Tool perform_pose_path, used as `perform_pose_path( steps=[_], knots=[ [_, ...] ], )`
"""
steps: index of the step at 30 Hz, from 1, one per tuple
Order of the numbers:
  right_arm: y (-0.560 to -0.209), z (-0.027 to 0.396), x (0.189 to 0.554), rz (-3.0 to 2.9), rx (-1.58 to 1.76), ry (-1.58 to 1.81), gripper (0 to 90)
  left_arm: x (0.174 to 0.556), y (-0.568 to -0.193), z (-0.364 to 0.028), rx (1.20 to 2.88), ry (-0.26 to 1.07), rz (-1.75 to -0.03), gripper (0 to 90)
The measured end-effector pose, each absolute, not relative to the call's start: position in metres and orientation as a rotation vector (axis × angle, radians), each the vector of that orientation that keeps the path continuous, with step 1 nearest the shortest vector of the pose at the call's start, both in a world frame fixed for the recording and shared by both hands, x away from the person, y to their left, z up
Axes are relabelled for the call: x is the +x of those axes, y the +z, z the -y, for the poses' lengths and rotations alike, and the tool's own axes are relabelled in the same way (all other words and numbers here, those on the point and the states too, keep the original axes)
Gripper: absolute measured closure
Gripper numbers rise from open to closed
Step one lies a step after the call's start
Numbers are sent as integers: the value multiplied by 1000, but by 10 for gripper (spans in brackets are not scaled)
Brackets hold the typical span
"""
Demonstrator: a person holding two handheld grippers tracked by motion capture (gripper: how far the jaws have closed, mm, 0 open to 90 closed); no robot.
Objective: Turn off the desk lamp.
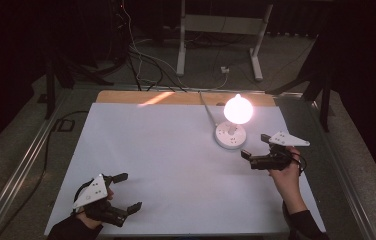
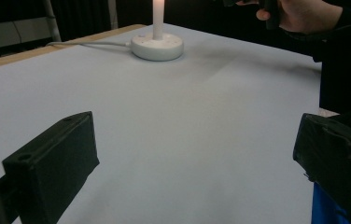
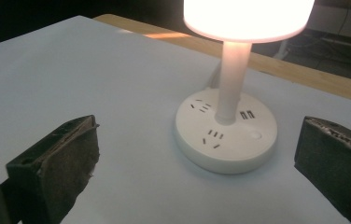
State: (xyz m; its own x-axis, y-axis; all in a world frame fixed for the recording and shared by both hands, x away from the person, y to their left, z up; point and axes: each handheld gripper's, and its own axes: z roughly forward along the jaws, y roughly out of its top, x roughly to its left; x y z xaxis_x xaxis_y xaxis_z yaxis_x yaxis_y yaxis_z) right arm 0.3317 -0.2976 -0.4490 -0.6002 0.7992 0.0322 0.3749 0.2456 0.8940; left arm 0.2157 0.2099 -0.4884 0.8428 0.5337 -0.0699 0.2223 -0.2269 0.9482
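At the counter's near left corner our left tool waits, jaws apart and empty. The lit lamp stands upright far right; our right tool, jaws spread, sits just beside its base, clearly nearer.

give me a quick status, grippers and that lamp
Left gripper open, empty, near table edge. Right gripper open, empty, just short of the lamp base. Lamp lit, upright. Nothing between jaws and base.
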Motion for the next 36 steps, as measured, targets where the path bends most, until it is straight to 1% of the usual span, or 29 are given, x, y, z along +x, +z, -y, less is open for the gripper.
perform_pose_path(
  steps=[11, 22, 23, 25, 26, 27, 28, 29, 30, 31, 32, 34, 35, 36],
  knots=[
    [-458, 308, 357, -1988, 1227, 1265, 0, 215, -488, -210, 1810, 320, -574, 5],
    [-466, 311, 375, -1959, 1274, 1220, 0, 215, -488, -210, 1808, 316, -577, 5],
    [-467, 310, 380, -1956, 1284, 1212, 36, 215, -488, -210, 1807, 316, -578, 5],
    [-468, 309, 382, -1951, 1286, 1209, 38, 215, -488, -210, 1808, 317, -577, 5],
    [-469, 309, 385, -1950, 1295, 1208, 66, 215, -488, -210, 1808, 317, -578, 5],
    [-471, 309, 389, -1947, 1309, 1198, 122, 215, -488, -210, 1808, 316, -577, 5],
    [-472, 308, 391, -1948, 1318, 1192, 142, 215, -488, -210, 1808, 316, -577, 5],
    [-472, 308, 391, -1948, 1318, 1192, 142, 215, -488, -210, 1807, 317, -576, 5],
    [-474, 307, 394, -1943, 1337, 1186, 193, 215, -488, -210, 1808, 316, -576, 5],
    [-474, 307, 394, -1943, 1337, 1186, 193, 215, -488, -210, 1808, 316, -575, 5],
    [-475, 307, 396, -1946, 1343, 1185, 236, 215, -488, -210, 1808, 317, -575, 5],
    [-477, 305, 399, -1949, 1348, 1167, 351, 215, -488, -211, 1806, 316, -574, 5],
    [-477, 305, 399, -1949, 1348, 1167, 351, 215, -488, -211, 1806, 315, -574, 5],
    [-478, 304, 400, -1960, 1353, 1159, 394, 215, -488, -211, 1807, 316, -574, 5]
  ],
)
